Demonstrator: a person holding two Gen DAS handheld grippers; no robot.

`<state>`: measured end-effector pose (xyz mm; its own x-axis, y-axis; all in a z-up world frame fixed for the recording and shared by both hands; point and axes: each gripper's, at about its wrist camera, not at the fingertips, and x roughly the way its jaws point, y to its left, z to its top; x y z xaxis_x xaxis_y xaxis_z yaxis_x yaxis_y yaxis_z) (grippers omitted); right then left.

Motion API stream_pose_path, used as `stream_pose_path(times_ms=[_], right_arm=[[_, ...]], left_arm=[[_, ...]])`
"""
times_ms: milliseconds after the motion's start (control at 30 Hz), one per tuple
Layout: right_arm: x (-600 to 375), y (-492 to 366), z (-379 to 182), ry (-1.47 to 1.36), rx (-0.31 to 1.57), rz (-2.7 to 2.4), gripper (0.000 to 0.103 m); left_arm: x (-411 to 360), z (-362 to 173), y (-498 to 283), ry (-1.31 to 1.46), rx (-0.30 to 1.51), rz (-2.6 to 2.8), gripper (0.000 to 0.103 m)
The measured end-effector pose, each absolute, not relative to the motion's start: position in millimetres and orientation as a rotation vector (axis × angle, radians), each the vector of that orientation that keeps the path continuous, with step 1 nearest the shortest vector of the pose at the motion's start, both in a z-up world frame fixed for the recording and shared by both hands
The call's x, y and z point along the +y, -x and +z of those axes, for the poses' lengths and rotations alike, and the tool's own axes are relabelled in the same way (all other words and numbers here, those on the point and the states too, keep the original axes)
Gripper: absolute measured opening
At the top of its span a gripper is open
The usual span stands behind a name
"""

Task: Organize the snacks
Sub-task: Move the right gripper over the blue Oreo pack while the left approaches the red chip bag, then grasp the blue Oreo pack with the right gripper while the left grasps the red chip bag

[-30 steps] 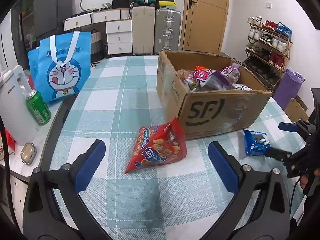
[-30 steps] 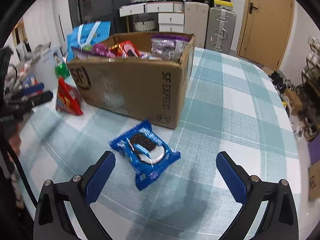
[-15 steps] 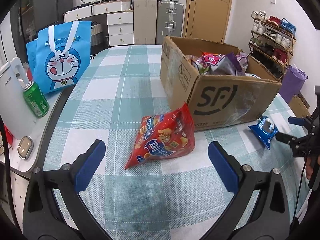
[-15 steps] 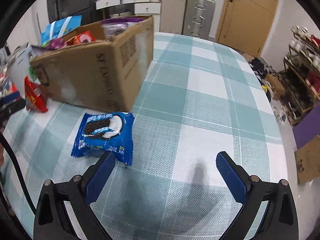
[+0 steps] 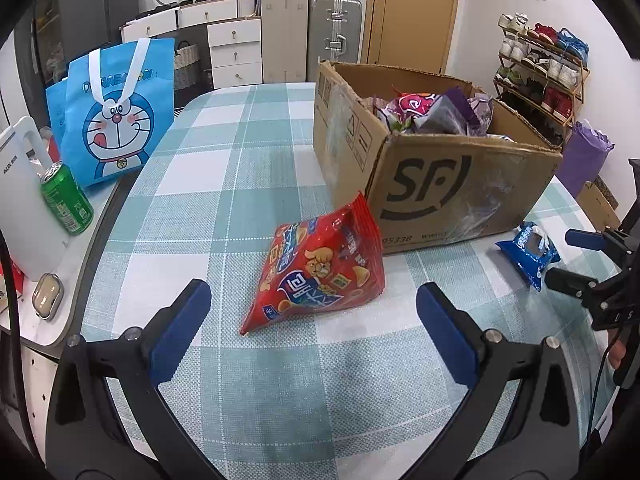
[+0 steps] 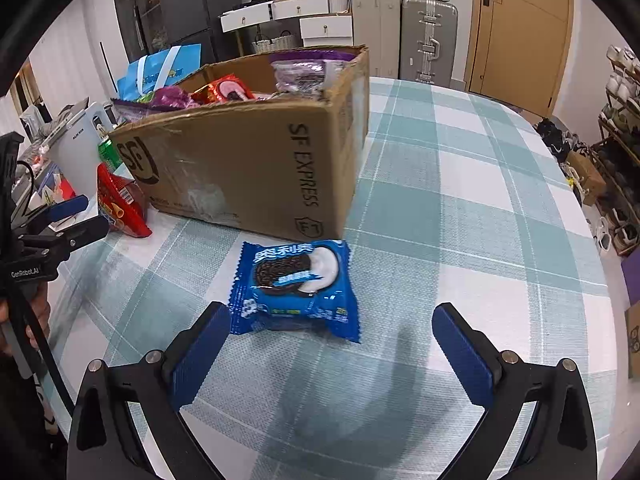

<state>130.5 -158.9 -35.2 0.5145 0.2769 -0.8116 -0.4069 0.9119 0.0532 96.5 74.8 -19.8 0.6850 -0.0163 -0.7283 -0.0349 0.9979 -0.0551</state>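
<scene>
A cardboard SF box (image 5: 452,184) holding several snack bags stands on the checked table (image 5: 224,184); it also shows in the right wrist view (image 6: 256,168). A red snack bag (image 5: 320,268) lies in front of the box, just ahead of my open, empty left gripper (image 5: 312,320). A blue Oreo packet (image 6: 296,284) lies by the box corner, just ahead of my open, empty right gripper (image 6: 332,344), nearer its left finger. The packet (image 5: 528,248) and right gripper (image 5: 568,258) show in the left wrist view; the red bag (image 6: 120,204) and left gripper (image 6: 74,216) show in the right wrist view.
A blue Doraemon bag (image 5: 116,120), a green can (image 5: 66,198), a white kettle (image 5: 20,200) and a small case (image 5: 48,294) stand on a side surface left of the table. A shoe rack (image 5: 540,72) and suitcases (image 5: 312,36) stand beyond.
My left gripper moved closer to the red bag. My right gripper swung back to face the Oreo packet and the box; the packet now lies closer between its fingers.
</scene>
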Motion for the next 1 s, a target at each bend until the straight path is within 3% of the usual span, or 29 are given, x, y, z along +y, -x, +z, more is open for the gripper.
stream_pose_path(times_ms=[433,533,700,867,1000], right_arm=[[-138,-124,-45,0.167,0.924,0.422,0.100],[-138,-124,-47,0.153,0.933,0.430,0.093],[-139,-128,-49,0.141,0.950,0.446,0.073],[-140,-128,-47,0.150,0.938,0.453,0.064],[-138,-126,-48,0.164,0.938,0.457,0.064]], left_arm=[[75,-27,-100,0.063,0.838,0.009,0.102],[75,-29,-101,0.062,0.841,0.007,0.102],[74,-31,-102,0.058,0.849,0.009,0.102],[74,-32,-103,0.059,0.849,0.010,0.102],[75,-32,-103,0.058,0.848,0.009,0.102]])
